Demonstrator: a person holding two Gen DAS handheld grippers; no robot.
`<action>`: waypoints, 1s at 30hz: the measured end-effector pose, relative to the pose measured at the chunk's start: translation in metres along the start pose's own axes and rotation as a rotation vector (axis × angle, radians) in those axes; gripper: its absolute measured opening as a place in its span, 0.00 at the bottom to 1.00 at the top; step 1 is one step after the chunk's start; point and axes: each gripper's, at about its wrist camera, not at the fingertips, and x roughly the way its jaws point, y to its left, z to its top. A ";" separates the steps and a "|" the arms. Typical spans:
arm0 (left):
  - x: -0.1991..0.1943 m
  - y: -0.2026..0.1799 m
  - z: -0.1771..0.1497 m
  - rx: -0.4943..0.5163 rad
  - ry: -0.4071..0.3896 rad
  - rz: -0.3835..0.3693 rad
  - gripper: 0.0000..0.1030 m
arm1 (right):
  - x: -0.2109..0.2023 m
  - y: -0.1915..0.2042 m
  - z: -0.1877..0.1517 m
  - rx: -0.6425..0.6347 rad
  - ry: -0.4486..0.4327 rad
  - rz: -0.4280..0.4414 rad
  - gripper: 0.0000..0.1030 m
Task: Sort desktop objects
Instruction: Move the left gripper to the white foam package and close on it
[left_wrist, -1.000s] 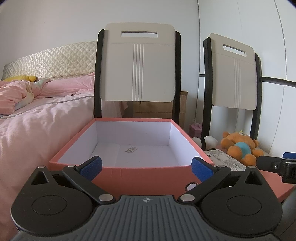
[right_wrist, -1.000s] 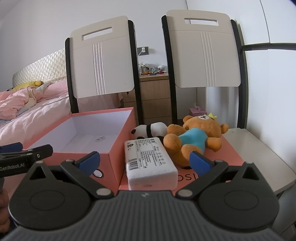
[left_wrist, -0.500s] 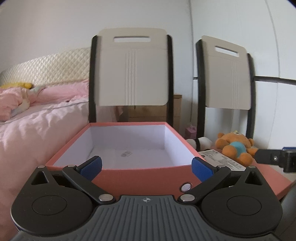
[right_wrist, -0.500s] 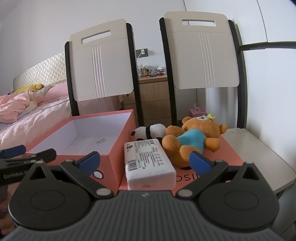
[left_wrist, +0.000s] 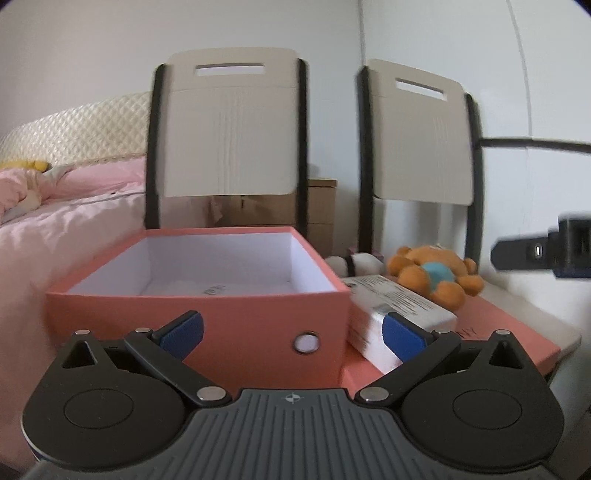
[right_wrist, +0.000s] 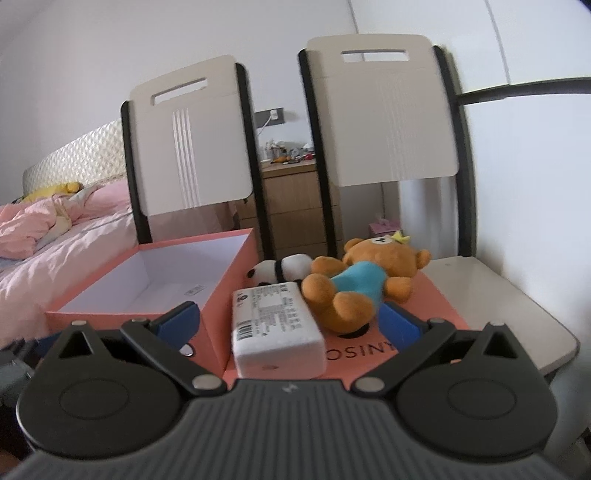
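An open salmon-pink box (left_wrist: 199, 306) (right_wrist: 147, 295) with a white inside stands on the left, holding only a small label. Beside it on a pink lid (right_wrist: 436, 306) lie a white wrapped pack (right_wrist: 275, 325) (left_wrist: 399, 302), an orange teddy bear in a blue shirt (right_wrist: 365, 280) (left_wrist: 436, 275) and a small panda toy (right_wrist: 280, 269). My left gripper (left_wrist: 291, 332) is open in front of the box's near wall. My right gripper (right_wrist: 288, 317) is open, its fingers either side of the white pack and the bear's leg, touching neither. The right gripper's finger (left_wrist: 535, 253) shows at the left view's right edge.
Two cream chairs with black frames (right_wrist: 192, 144) (right_wrist: 384, 122) stand behind the box and lid. A bed with pink bedding (left_wrist: 66, 221) lies to the left. A wooden dresser (right_wrist: 291, 206) is behind the chairs. A beige seat surface (right_wrist: 509, 306) extends right of the lid.
The left gripper has pulled back and lowered, so the box's front wall with its round hole now shows. The right gripper has moved forward toward the white pack and the bear.
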 end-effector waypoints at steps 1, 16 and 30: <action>0.002 -0.006 -0.002 0.010 0.003 -0.007 1.00 | -0.003 -0.003 0.000 0.006 -0.004 -0.004 1.00; 0.054 -0.107 -0.026 0.062 0.022 -0.027 1.00 | -0.043 -0.062 -0.005 0.034 0.002 -0.049 1.00; 0.090 -0.143 -0.033 0.120 0.062 0.095 1.00 | -0.065 -0.077 -0.012 0.025 0.008 -0.018 1.00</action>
